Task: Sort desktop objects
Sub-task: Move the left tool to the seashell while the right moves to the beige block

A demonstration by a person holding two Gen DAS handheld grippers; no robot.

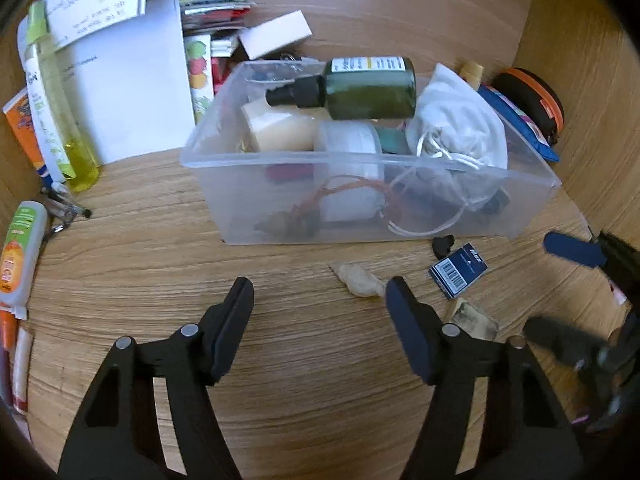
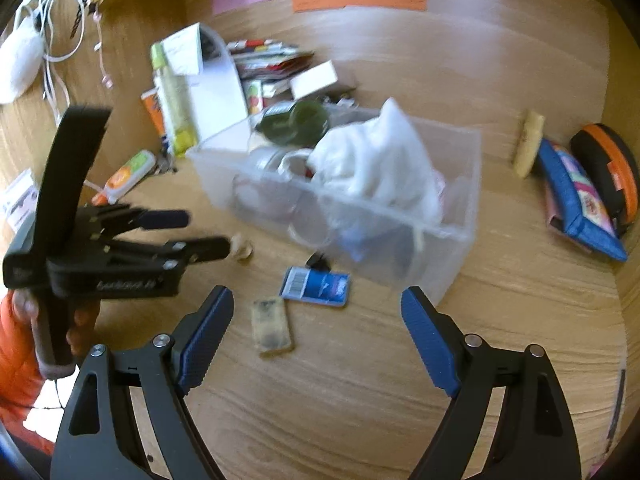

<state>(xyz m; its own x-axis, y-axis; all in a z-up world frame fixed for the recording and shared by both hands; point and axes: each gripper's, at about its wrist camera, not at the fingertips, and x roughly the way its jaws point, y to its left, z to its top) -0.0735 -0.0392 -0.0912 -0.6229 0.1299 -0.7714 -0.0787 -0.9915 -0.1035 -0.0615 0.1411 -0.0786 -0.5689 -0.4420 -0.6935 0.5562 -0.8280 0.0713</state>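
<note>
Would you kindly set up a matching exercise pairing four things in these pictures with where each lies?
Things:
1. green bottle
2. blue card
3. orange case
4. yellow bottle

Places:
A. on the desk just in front of the bin
B. at the far right, against the wall
C. on top of the things in the clear bin
D. left of the bin, beside the white paper

Pairs: 1-C, 2-A, 3-B, 4-D

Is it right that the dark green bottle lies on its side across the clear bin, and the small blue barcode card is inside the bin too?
Not quite. The dark green bottle does lie across the clear bin, but the blue barcode card lies on the desk in front of it; the left wrist view shows this.
</note>
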